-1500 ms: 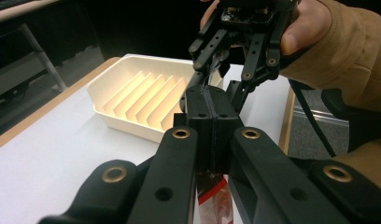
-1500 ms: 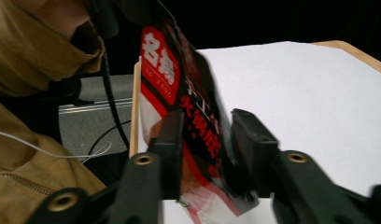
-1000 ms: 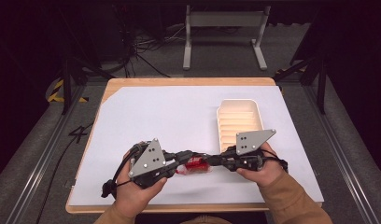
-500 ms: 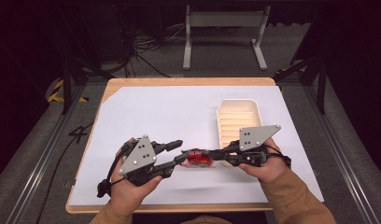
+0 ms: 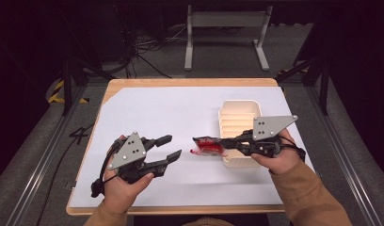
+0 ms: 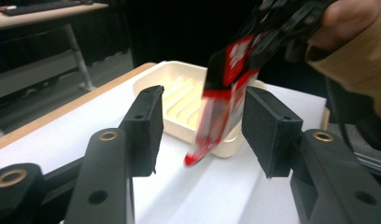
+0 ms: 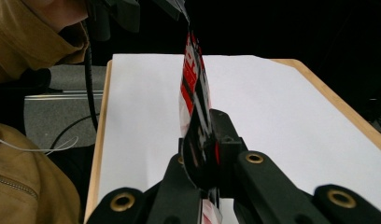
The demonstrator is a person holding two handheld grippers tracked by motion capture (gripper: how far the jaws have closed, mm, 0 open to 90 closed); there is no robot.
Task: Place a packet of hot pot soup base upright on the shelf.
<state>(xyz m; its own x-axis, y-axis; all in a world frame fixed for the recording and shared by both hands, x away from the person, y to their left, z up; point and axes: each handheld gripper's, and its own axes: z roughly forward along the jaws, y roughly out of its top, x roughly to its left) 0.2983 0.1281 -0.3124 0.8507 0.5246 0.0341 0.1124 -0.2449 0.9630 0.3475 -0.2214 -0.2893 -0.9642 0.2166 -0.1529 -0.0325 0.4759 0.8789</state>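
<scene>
1. High view: one wooden table (image 5: 116, 89) under one white sheet (image 5: 166, 113), one cream ridged tray (image 5: 239, 117) at the right, one red-and-black packet (image 5: 208, 146), two grippers. The left gripper (image 5: 165, 148) sits low at the left, hand beneath it, jaws spread wide and pointing right with nothing between them. The right gripper (image 5: 226, 144) reaches leftward across the tray's near end, its jaws pinched onto the packet, which sticks out past the tray's left rim above the sheet, apart from the left gripper.

2. Left gripper view: two black padded jaws rise well apart, and there's the packet (image 6: 224, 93) dangling beyond them, blurred, touching neither pad. It hangs from the right gripper (image 6: 254, 44), which comes in from the upper right with a tan sleeve (image 6: 361, 60) behind. The one tray (image 6: 179, 100) lies beyond on the sheet.

3. Right gripper view: both jaws are clamped tight on the packet (image 7: 194, 88), which stands edge-on and upright above the sheet (image 7: 272, 102). The left gripper (image 7: 128, 11) shows dark at the top edge, with a tan jacket at the left.
</scene>
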